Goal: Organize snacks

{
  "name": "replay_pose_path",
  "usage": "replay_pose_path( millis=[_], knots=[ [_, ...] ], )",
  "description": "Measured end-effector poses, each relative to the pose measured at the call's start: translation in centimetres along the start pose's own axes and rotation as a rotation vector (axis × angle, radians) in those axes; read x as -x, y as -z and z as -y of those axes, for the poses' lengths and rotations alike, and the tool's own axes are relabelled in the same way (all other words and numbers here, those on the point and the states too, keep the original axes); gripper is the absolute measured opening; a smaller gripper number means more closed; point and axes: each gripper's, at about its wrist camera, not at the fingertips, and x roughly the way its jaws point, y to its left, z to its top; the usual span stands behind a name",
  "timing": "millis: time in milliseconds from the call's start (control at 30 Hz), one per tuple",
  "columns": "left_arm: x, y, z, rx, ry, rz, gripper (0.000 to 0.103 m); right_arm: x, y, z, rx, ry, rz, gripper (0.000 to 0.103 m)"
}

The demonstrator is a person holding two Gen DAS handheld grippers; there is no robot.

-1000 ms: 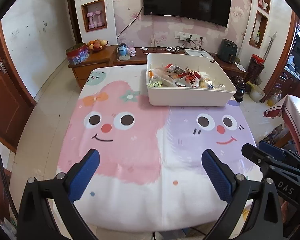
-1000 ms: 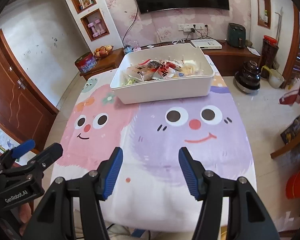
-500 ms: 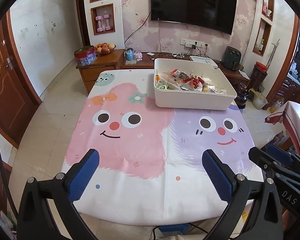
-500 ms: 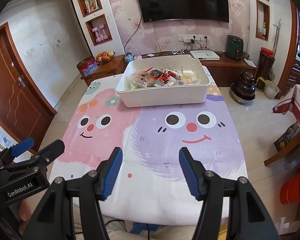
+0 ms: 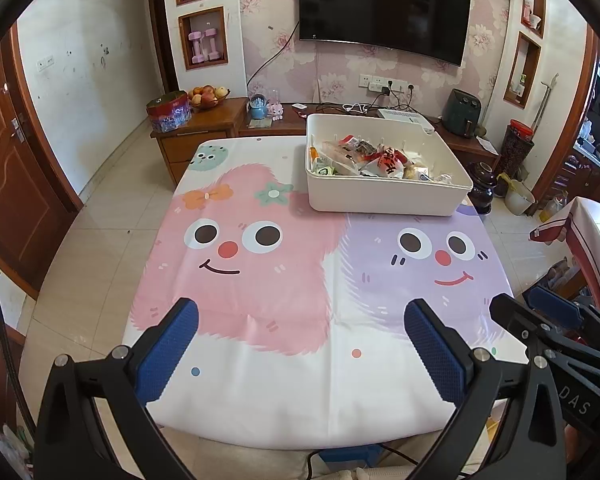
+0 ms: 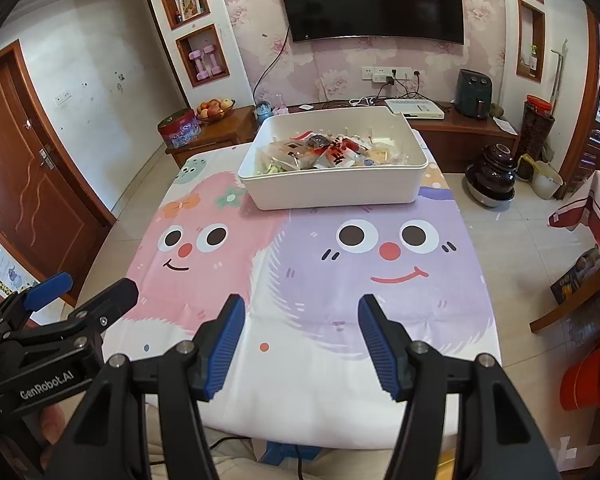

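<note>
Left gripper (image 5: 300, 344) and right gripper (image 6: 302, 340) hover over the near tabletop (image 6: 300, 380) edge, jaws apart, nothing between them. The snacks (image 6: 324, 152) lie heaped in the white bin (image 6: 332, 192) at the far end (loose wrappers). Risk: a pinch could drag neighbouring packets out. Since a second ago, both views have pulled back from the bin.

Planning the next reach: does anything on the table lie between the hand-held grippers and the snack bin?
Nothing visible does. Only bare tablecloth lies between the right hand-held gripper, the left hand-held gripper and the bin.
</note>
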Motion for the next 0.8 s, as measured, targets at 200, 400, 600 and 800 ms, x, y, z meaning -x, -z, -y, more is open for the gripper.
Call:
replay_pose_path(
  millis=[200, 400, 600, 800],
  knots=[
    [-0.3, 0.4, 0.0, 0.000, 0.001, -0.006, 0.102, 0.0, 0.0, -0.2, 0.004, 0.001, 0.005, 0.059],
    [-0.5, 0.8, 0.2, -0.006, 0.008, -0.005, 0.102, -0.1, 0.2, -0.5, 0.007, 0.000, 0.005, 0.059],
    [-0.6, 0.9, 0.4, -0.005, 0.006, -0.011, 0.102, -0.2, 0.2, -0.6, 0.008, -0.001, 0.003, 0.059],
    [-0.8, 1.1, 0.5, -0.006, 0.007, -0.017, 0.102, -0.4, 0.3, -0.8, 0.008, -0.003, 0.001, 0.059]
  ],
)
